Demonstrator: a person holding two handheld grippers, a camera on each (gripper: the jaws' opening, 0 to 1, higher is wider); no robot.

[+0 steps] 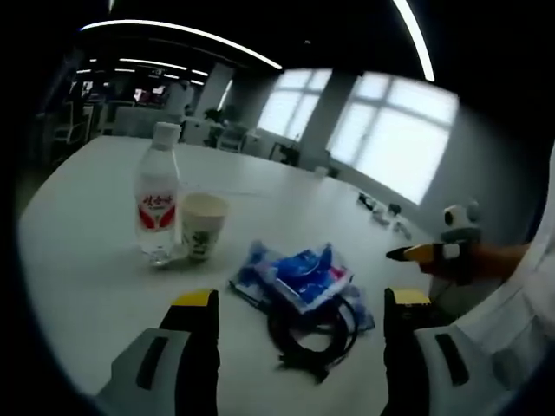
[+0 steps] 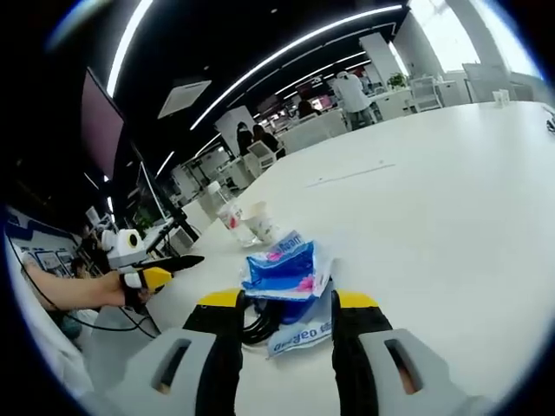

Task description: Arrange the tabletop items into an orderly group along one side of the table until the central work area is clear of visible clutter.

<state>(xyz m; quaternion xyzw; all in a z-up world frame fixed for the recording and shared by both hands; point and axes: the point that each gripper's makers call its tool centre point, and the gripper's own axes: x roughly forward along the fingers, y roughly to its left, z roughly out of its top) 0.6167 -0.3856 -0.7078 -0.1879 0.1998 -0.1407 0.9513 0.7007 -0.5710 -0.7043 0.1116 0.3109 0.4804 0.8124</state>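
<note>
Partly hidden under blue packet (image 1: 299, 277), black cable (image 1: 312, 334); both grippers' jaws released, nothing held.

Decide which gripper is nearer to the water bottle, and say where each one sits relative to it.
Left, as far as the views show. The left gripper is open just short of the blue packet, with the water bottle close beyond. The right gripper sees the bottle small, beyond the packet.
</note>
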